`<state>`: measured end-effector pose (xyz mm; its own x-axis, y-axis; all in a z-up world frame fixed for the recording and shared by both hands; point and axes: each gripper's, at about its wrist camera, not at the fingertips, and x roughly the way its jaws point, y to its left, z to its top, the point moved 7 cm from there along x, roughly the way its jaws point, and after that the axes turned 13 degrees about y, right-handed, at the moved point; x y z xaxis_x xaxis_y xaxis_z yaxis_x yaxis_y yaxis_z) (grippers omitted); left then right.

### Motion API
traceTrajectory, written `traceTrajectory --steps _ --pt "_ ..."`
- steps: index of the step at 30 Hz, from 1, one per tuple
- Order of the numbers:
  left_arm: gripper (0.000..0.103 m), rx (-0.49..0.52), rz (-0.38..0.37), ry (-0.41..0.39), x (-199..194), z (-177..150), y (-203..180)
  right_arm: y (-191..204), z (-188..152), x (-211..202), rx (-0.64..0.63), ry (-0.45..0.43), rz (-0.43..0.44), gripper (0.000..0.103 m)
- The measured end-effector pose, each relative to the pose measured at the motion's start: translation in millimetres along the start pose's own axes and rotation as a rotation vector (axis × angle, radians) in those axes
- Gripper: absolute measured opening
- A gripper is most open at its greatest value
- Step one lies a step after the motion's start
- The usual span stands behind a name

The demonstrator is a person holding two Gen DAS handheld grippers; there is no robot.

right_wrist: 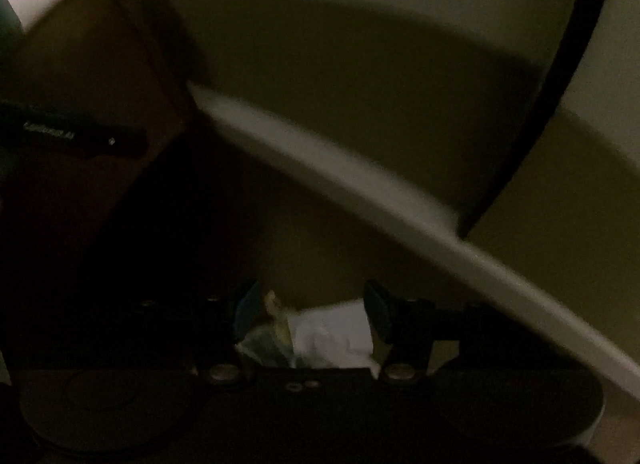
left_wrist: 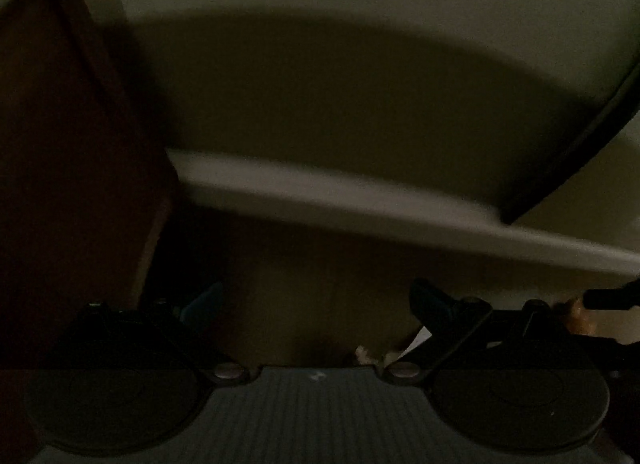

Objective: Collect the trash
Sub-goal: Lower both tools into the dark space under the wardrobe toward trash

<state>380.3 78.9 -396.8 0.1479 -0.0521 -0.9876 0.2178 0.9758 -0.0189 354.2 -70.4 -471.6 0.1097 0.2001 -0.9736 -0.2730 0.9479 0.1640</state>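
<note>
- Gloom hangs over both views, and blur softens most edges.
- Left wrist view: the left claw (left_wrist: 316,304) has its two blue-tipped fingers (left_wrist: 434,304) spread wide at the bottom of the frame, with nothing between them, only dim floor (left_wrist: 320,264).
- A pale scrap of paper (left_wrist: 416,338) peeks out low and right of centre, just beside the right-hand finger; I cannot tell whether it touches.
- A pale baseboard (left_wrist: 360,199) runs across the middle from left down to right, with a shadowed wall (left_wrist: 340,103) above it.
- A dark brown cabinet (left_wrist: 68,143) fills the left side of that frame, and a black cord (left_wrist: 580,143) slants along the right.
- Right wrist view: the right claw (right_wrist: 310,312) stands nearly as wide as it goes, fingers (right_wrist: 376,308) low in the frame.
- Crumpled trash (right_wrist: 332,338), white paper with a greenish piece at its left, sits between those fingers at bottom centre. It nearly spans the gap, but whether the pads press on it I cannot tell in this blur.
- The brown cabinet (right_wrist: 92,83) sits in the upper left, with a black bar bearing white lettering (right_wrist: 80,135) across it.
- The baseboard (right_wrist: 360,191) sweeps from the middle left down to the lower right, and the black cord (right_wrist: 560,83) curves down the right side.
</note>
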Motion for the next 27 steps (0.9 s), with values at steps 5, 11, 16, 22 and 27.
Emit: traceTrajectory --steps 5,11,16,22,27 --pt "0.1 -0.007 -0.014 0.11 84 -9 2 -17 -38 55 -0.003 0.126 -0.006 0.057" --pt "0.1 -0.109 -0.082 0.28 177 -30 3 -23 -62 114 -0.031 0.261 -0.014 0.056" --pt "0.1 -0.259 -0.161 0.478 241 -62 1 -25 -82 152 -0.036 0.37 -0.015 0.056" --pt "0.1 -0.444 -0.218 0.577 281 -96 -6 -28 -103 179 -0.053 0.448 -0.005 0.055" --pt "0.099 -0.475 -0.231 0.616 300 -115 -18 -34 -109 196 -0.04 0.482 0.007 0.055"
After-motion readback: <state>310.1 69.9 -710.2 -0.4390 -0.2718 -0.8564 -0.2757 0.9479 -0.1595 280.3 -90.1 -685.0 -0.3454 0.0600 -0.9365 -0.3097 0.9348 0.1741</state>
